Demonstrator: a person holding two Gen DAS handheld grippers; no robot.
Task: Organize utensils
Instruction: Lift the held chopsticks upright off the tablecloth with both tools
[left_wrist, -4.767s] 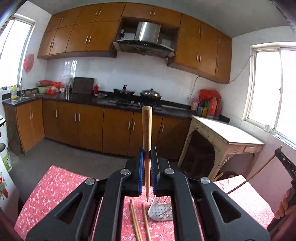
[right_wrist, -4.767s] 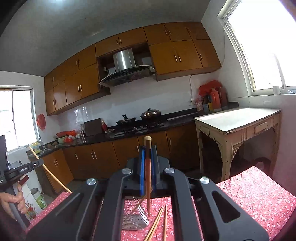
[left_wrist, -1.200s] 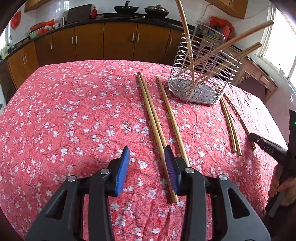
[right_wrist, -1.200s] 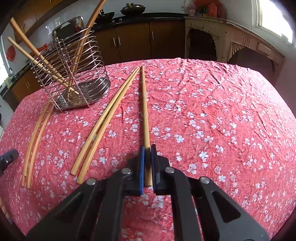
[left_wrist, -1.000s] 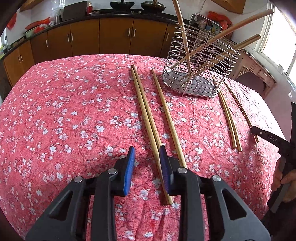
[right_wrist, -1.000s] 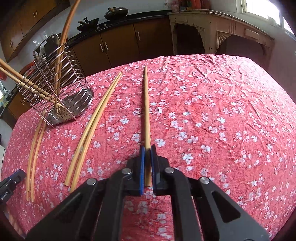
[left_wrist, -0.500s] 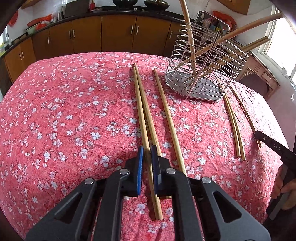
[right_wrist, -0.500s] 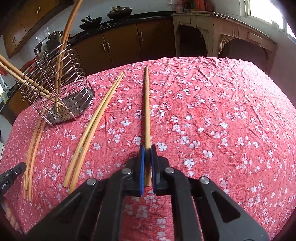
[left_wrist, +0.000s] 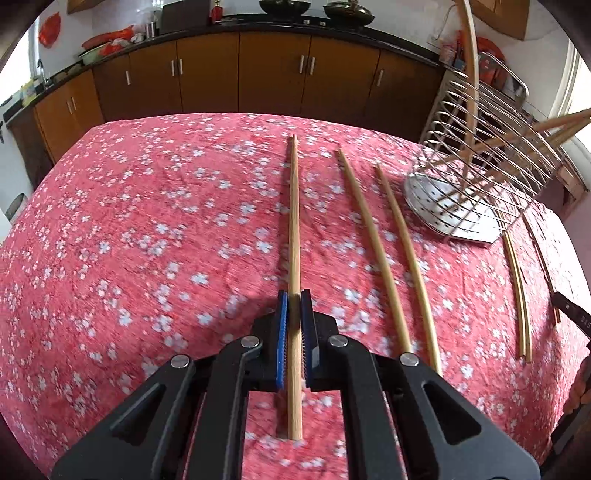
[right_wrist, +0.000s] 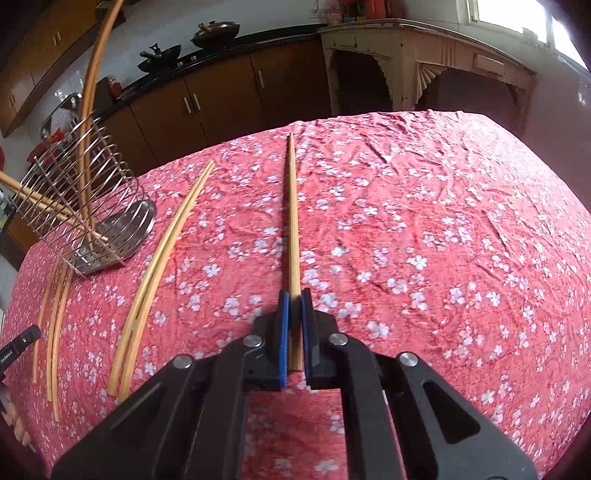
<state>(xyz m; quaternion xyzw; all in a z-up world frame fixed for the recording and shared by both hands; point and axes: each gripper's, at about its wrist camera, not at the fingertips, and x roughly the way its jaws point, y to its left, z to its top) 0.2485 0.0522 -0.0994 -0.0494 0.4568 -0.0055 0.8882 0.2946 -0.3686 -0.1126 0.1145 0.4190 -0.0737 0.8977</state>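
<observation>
- A kitchen: a table under a red flowered tablecloth (left_wrist: 147, 240) fills the lower and middle frame in both views, with brown base cabinets (left_wrist: 258, 74) across the top.
- Nearest, bottom centre of the left view, the left gripper (left_wrist: 294, 325) has just been closing and now pinches a chopstick (left_wrist: 294, 221) between its blue pads, near the stick's close end, which leaves most of its length free ahead.
- Bottom centre of the right view, the right gripper (right_wrist: 294, 325) is clamped on its own chopstick (right_wrist: 291, 206), also by the near end; that stick runs straight up the frame.
- Right of centre in the left view, two loose chopsticks (left_wrist: 388, 251) lie side by side on the cloth; further right, another thin pair (left_wrist: 519, 291) sits near the table's right edge.
- Upper right of the left view, upper left of the right view, the wire utensil holder (left_wrist: 480, 177) stands with several chopsticks leaning out of it, likely the destination.
- Open cloth spreads to the left in the left view and to the right in the right view; the leaning sticks narrow the holder's mouth, so dropping in from above looks the clearest way.
</observation>
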